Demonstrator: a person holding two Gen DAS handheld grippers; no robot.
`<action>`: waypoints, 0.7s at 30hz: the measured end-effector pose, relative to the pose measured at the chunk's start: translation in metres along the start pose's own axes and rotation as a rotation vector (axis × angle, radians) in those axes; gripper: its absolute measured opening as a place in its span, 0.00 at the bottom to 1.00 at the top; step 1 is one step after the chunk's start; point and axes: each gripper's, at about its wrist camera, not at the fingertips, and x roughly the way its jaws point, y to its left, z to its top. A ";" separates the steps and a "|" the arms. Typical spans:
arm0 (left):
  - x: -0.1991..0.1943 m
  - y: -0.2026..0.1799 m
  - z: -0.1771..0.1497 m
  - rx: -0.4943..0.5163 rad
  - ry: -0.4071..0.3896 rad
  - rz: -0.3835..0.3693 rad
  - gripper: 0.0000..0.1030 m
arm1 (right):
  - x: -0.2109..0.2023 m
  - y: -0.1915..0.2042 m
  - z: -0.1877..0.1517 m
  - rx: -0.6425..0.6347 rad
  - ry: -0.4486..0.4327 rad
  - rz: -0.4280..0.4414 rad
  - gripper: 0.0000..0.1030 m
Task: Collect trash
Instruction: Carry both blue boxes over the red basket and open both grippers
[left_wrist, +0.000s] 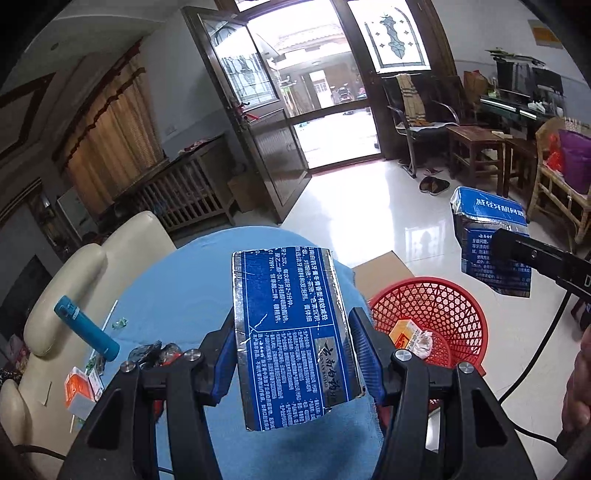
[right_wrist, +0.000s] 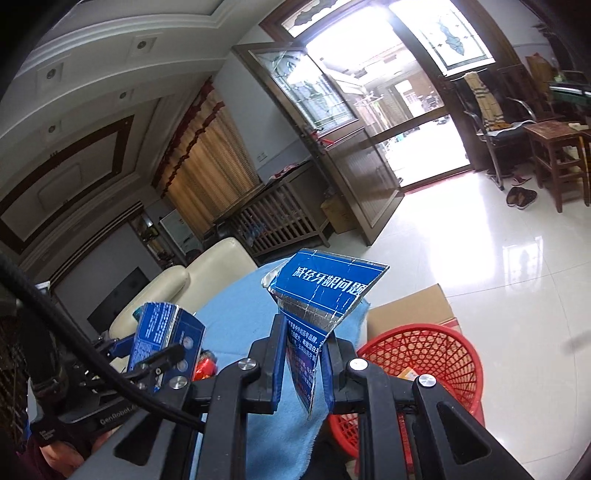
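A flattened blue and silver carton piece (left_wrist: 295, 369) is clamped between the blue pads of my left gripper (left_wrist: 293, 314), above the blue-clothed table (left_wrist: 177, 288). My right gripper (right_wrist: 304, 328) is shut on a second, torn blue carton piece (right_wrist: 328, 288). In the left wrist view that right gripper (left_wrist: 513, 251) and its piece (left_wrist: 487, 221) hang at the right, above the floor. The left gripper (right_wrist: 147, 350) and its carton (right_wrist: 166, 332) show at the left of the right wrist view. A red mesh basket (left_wrist: 443, 306) (right_wrist: 424, 332) stands on the floor beside the table, holding an orange box (left_wrist: 404, 332) and crumpled plastic (left_wrist: 423, 343).
On the table lie a teal bottle (left_wrist: 86, 328), a black wrapper (left_wrist: 155, 352) and a small orange box (left_wrist: 79, 387). A cardboard box (left_wrist: 384, 269) sits on the floor behind the basket. A cream sofa (left_wrist: 122, 240) borders the table; chairs and stools stand far right.
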 end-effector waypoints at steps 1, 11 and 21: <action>0.001 -0.001 0.001 0.003 0.000 -0.016 0.57 | 0.000 -0.002 0.001 0.005 -0.002 -0.002 0.18; 0.027 -0.012 0.018 -0.020 0.032 -0.068 0.57 | 0.004 -0.025 0.001 0.053 0.002 -0.037 0.18; 0.040 -0.039 0.022 0.007 0.052 -0.090 0.57 | 0.005 -0.051 0.000 0.101 0.004 -0.066 0.18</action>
